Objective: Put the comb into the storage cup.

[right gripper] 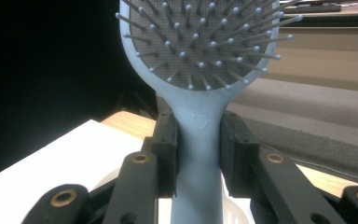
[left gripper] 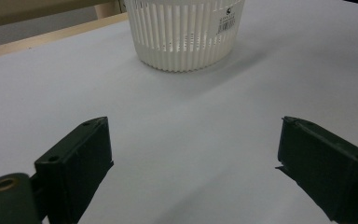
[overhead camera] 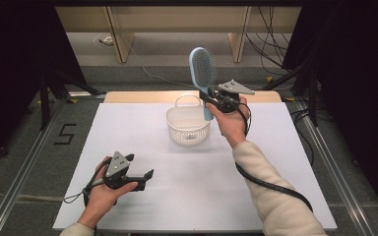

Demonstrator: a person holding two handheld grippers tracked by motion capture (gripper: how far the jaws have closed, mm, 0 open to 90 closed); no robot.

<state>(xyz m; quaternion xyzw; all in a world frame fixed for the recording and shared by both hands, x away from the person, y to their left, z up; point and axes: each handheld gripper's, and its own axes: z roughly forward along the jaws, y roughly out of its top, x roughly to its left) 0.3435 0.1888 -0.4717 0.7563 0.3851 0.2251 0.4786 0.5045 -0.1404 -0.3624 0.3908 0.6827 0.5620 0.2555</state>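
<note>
While you count, you have one light-blue hairbrush [overhead camera: 203, 69] and one white slatted basket [overhead camera: 188, 126] on the white table [overhead camera: 142, 196]. Your right gripper [overhead camera: 210, 101] is clenched on the brush handle, holding it upright, bristle head up, just right of the basket at the far side. Your left gripper [overhead camera: 139, 167] rests near left, jaws spread wide around nothing.

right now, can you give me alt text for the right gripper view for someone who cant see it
A light blue hairbrush stands upright, its handle clamped between the right gripper's two black fingers, bristles facing the camera. Behind it lie a corner of the white table at lower left, darkness at left and grey floor at right.
</note>
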